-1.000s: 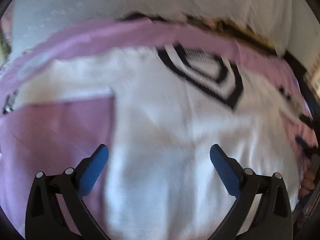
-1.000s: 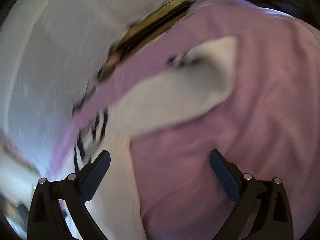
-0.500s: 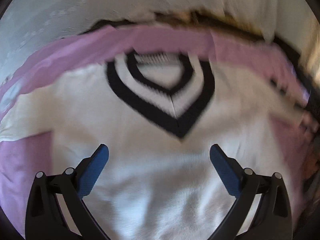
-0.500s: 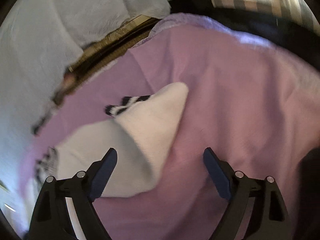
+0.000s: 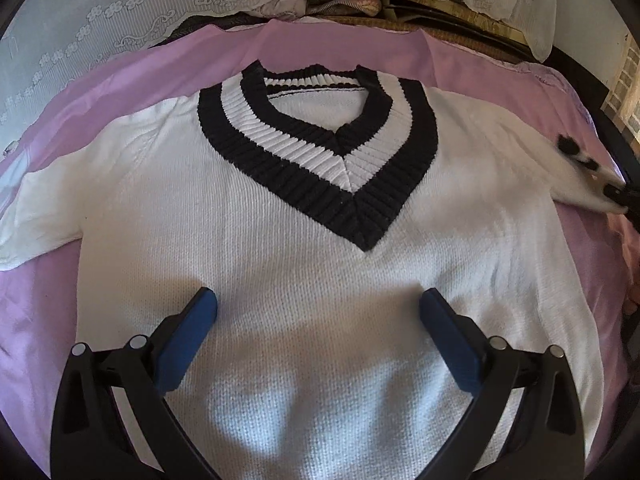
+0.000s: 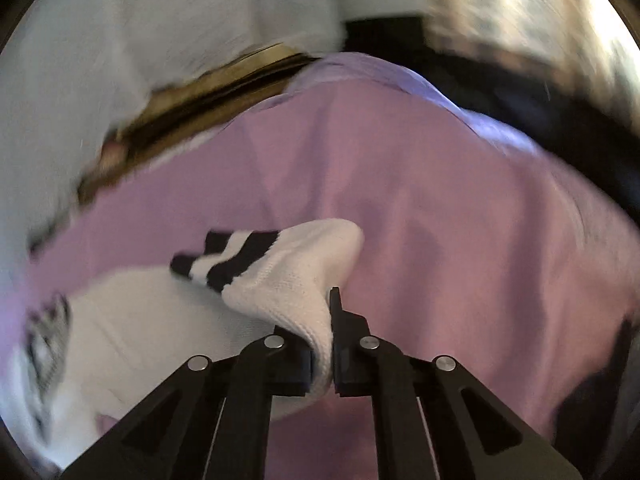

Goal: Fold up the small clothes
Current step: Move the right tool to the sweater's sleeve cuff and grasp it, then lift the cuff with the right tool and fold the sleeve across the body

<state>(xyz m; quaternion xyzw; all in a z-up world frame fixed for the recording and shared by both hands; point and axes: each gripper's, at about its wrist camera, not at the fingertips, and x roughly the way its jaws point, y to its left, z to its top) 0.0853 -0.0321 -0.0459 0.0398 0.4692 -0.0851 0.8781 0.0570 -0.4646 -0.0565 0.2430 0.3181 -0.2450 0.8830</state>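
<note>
A white knit sweater (image 5: 304,280) with a black-and-white striped V-neck collar (image 5: 320,148) lies face up and spread flat on a pink sheet (image 5: 40,312). My left gripper (image 5: 318,312) is open and empty, hovering over the sweater's chest. My right gripper (image 6: 326,344) is shut on the sweater's right sleeve (image 6: 296,276) near its black-striped cuff (image 6: 224,256) and holds it lifted off the sheet. That sleeve and the right gripper's tip also show at the right edge of the left wrist view (image 5: 580,168).
White lace-patterned bedding (image 5: 120,12) lies beyond the pink sheet's far edge, with a brown woven mat (image 5: 440,24) between them. The sheet's right edge drops into a dark gap (image 6: 520,92). Bare pink sheet (image 6: 460,240) stretches right of the sleeve.
My right gripper has closed on the sleeve near its cuff and raised it. The left gripper's view has shifted so that it looks squarely over the sweater's chest, still open.
</note>
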